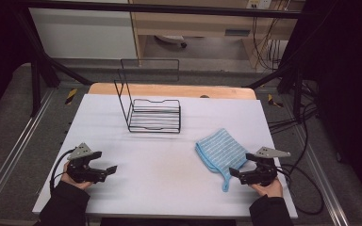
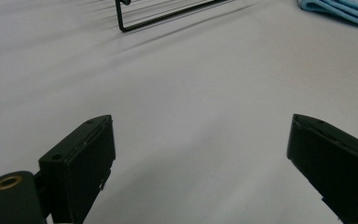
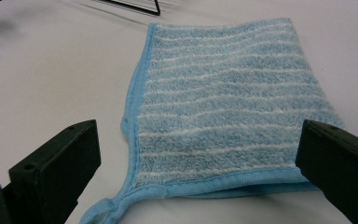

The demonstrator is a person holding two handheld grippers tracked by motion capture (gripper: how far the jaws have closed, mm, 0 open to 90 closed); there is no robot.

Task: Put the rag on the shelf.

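A folded blue cloth with white stripes lies on the white table at the right, a hanging loop trailing from its near corner. My right gripper stands open just in front of the cloth's near edge; in the right gripper view the cloth lies flat between and beyond the two jaws, which do not touch it. A black wire rack stands upright at the table's middle back. My left gripper rests open at the near left over bare table, and its own view catches the rack's corner.
The table's wooden far edge shows behind the rack. Dark frame posts stand at both far corners, and cables trail off the right side. In the left gripper view the cloth's edge peeks in at the upper right.
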